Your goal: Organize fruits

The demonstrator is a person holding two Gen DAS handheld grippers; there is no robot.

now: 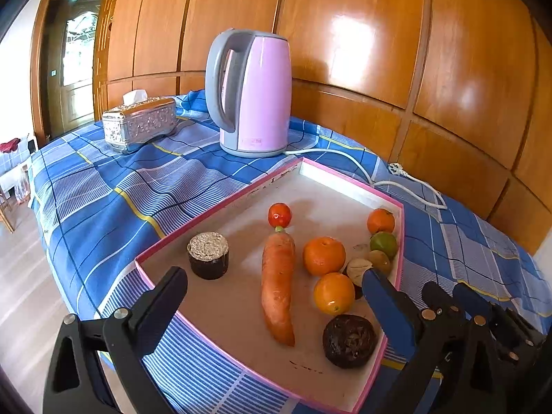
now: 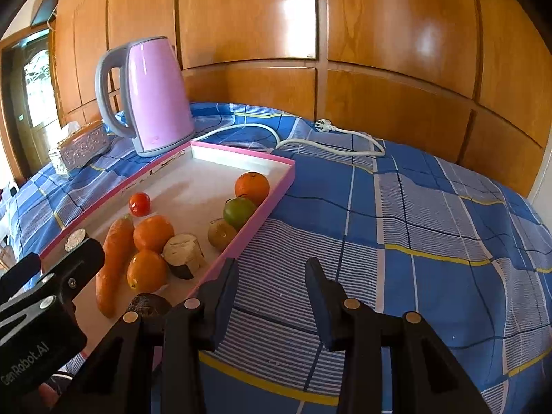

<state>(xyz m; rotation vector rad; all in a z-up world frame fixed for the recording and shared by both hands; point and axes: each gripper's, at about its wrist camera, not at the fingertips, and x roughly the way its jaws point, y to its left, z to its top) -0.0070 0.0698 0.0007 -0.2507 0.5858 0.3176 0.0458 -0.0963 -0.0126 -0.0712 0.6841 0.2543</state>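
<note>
A pink-rimmed tray (image 1: 220, 203) (image 2: 276, 186) lies on the blue checked cloth. It holds a carrot (image 1: 277, 283) (image 2: 114, 258), a small tomato (image 1: 279, 214) (image 2: 139, 203), three oranges (image 1: 324, 256) (image 2: 153, 233), a green lime (image 1: 383, 243) (image 2: 239, 212), a kiwi (image 2: 221, 233), a dark wrinkled fruit (image 1: 349, 341) and a dark cut stump (image 1: 208, 255). My left gripper (image 1: 272, 283) is open and empty, its jaws wide over the tray's near part. My right gripper (image 2: 272, 276) is open and empty over the cloth just right of the tray.
A pink kettle (image 1: 250, 93) (image 2: 151, 93) stands behind the tray, its white cord and plug (image 2: 327, 141) lying on the cloth. A silver tissue box (image 1: 139, 124) sits at the far left. Wooden wall panels run behind the table.
</note>
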